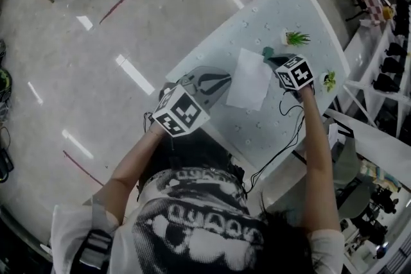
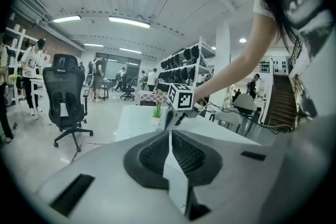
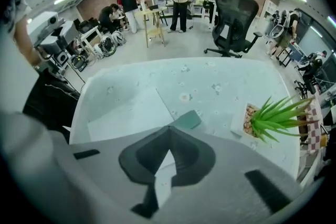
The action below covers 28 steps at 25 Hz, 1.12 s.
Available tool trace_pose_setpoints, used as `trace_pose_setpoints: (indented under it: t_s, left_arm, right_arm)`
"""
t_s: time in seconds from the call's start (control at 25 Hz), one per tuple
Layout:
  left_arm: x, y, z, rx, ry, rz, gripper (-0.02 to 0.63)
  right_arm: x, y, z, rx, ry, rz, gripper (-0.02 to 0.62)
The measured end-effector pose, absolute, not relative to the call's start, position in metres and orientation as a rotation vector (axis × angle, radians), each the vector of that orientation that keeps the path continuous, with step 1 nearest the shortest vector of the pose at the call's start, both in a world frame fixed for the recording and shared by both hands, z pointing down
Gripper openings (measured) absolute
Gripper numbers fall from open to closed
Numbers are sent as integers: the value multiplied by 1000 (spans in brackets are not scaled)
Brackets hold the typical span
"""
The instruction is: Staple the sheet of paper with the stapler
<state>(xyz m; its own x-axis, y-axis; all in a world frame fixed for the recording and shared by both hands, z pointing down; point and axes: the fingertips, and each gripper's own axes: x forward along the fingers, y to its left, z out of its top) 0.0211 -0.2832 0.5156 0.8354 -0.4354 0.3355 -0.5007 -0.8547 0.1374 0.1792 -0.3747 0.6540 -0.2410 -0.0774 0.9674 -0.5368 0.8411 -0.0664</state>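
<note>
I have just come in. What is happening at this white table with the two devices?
A person holds a hand-held gripper in each hand over the white table. The right hand-held gripper points down, its jaws closed and empty, just short of the small teal-green stapler, which lies at a corner of the white sheet of paper. The left hand-held gripper, jaws also together, hovers near the sheet's opposite edge. The stapler is not yet gripped.

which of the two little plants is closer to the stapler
The spiky long-leaved plant, which stands close to the stapler; the smaller pale plant sits clearly farther off.
</note>
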Motion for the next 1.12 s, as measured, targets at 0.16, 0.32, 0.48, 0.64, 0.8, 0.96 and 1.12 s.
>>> trace_pose_setpoints:
  t_s: [0.16, 0.32, 0.48, 0.64, 0.8, 0.96, 1.12]
  left_arm:
    - [26, -292, 518, 2793, -747, 411, 15]
    - [33, -296, 519, 2790, -759, 382, 15]
    - [37, -294, 519, 2794, -746, 372, 15]
    - [40, -292, 521, 2786, -735, 366, 15]
    - [43, -293, 513, 2797, -728, 359, 15]
    - [51, -287, 501, 2839, -676, 362, 15]
    - [43, -277, 489, 2898, -616, 397, 15]
  right_arm:
    - [178, -374, 662, 382, -1667, 416, 6]
    - [176, -375, 662, 348, -1674, 436, 6]
    - [174, -374, 661, 300, -1651, 440, 6]
    - [176, -374, 662, 318, -1596, 397, 6]
    - [174, -376, 660, 410, -1623, 433, 6]
    - [179, -375, 662, 476, -1656, 444, 6]
    - [184, -378, 647, 685, -1782, 511, 5]
